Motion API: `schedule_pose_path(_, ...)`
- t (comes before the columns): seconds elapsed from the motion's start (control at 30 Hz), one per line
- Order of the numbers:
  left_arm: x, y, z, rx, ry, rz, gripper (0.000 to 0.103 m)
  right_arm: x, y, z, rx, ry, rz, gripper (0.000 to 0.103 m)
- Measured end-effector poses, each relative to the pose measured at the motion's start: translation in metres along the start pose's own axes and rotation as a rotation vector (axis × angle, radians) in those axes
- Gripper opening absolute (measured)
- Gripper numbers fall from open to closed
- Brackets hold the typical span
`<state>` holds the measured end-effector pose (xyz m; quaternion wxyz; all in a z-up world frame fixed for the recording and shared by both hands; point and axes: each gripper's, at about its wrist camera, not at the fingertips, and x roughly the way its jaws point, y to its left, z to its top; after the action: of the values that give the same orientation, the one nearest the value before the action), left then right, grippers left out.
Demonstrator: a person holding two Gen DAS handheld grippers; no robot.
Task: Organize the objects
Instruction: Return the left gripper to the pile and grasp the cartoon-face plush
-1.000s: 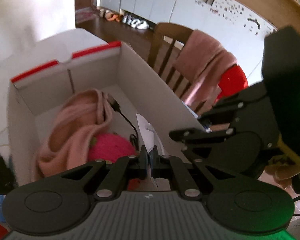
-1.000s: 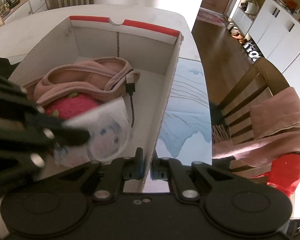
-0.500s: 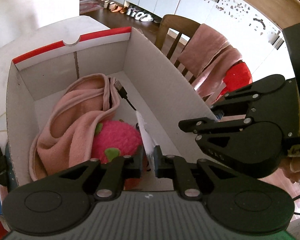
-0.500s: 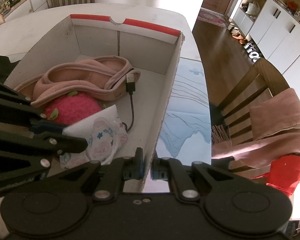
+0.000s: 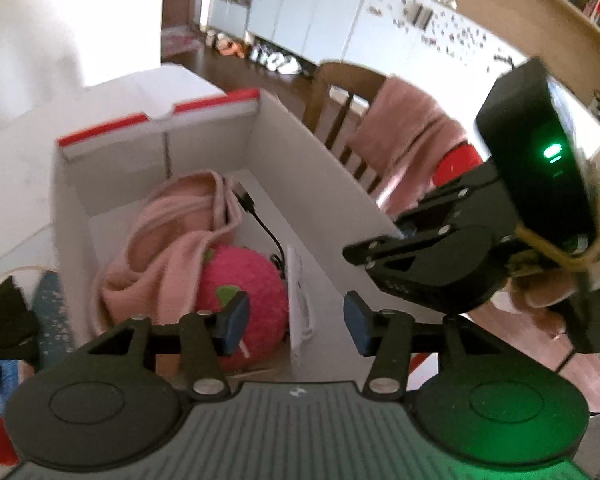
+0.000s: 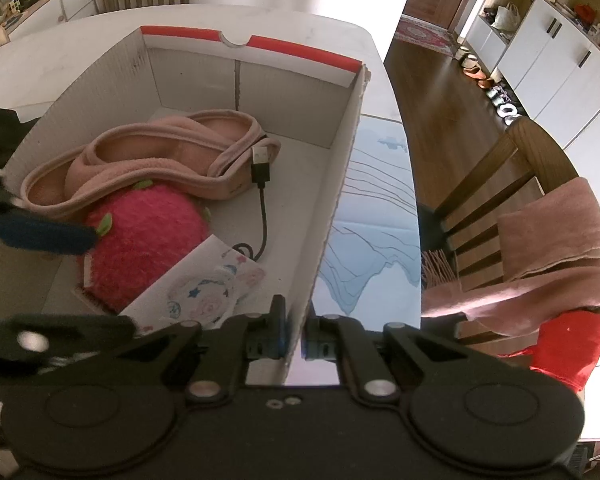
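A white cardboard box (image 6: 340, 184) with a red top edge stands on the table. Inside lie pink slippers (image 6: 148, 160), a pink plush strawberry (image 6: 140, 232), a black USB cable (image 6: 262, 200) and a white printed packet (image 6: 204, 288). The packet leans against the strawberry, seen edge-on in the left wrist view (image 5: 298, 292). My left gripper (image 5: 296, 322) is open and empty just above the box's near end. My right gripper (image 6: 296, 334) is shut on the box's right wall (image 5: 320, 184) near its front corner.
A wooden chair (image 6: 500, 184) draped with a pink towel (image 6: 548, 248) and a red cloth (image 6: 568, 344) stands right of the table. A blue-lined sheet (image 6: 372, 220) lies on the table beside the box. Dark and blue items (image 5: 16, 320) lie left of the box.
My left gripper has opened and let go of the white packet, which now rests in the box against the strawberry. The left gripper has drawn back slightly. The right gripper still holds the wall.
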<state>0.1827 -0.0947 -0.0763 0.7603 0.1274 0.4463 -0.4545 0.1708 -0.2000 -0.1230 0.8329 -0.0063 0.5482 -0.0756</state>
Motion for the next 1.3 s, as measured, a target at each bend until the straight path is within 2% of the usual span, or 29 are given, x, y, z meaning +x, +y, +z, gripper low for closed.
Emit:
schedule_pose_path(0.33,-0.058,0.049,-0.013,-0.171,-0.119,0.133,0.056,0.001,0.0,0.001,-0.008,0.007,-0.004,0.005)
schedule_pose_path(0.57,-0.091,0.099,-0.038,-0.293,-0.15,0.253,0.056,0.001,0.0,0.001,-0.005,0.007,-0.005,0.005)
schedule_pose_path(0.87,-0.117,0.172,-0.08,-0.425,-0.143,0.429,0.056,0.001,0.0,0.001,-0.004,0.01,-0.006,0.005)
schedule_pose_path(1.03,-0.111,0.212,-0.102,-0.5,-0.103,0.495,0.062,0.001,0.0,0.001,-0.004,0.013,-0.008,0.006)
schedule_pose_path(1.3,-0.097,0.259,-0.122,-0.573,-0.053,0.564,0.062,0.001,0.002,0.001,-0.005,0.02,-0.017,0.006)
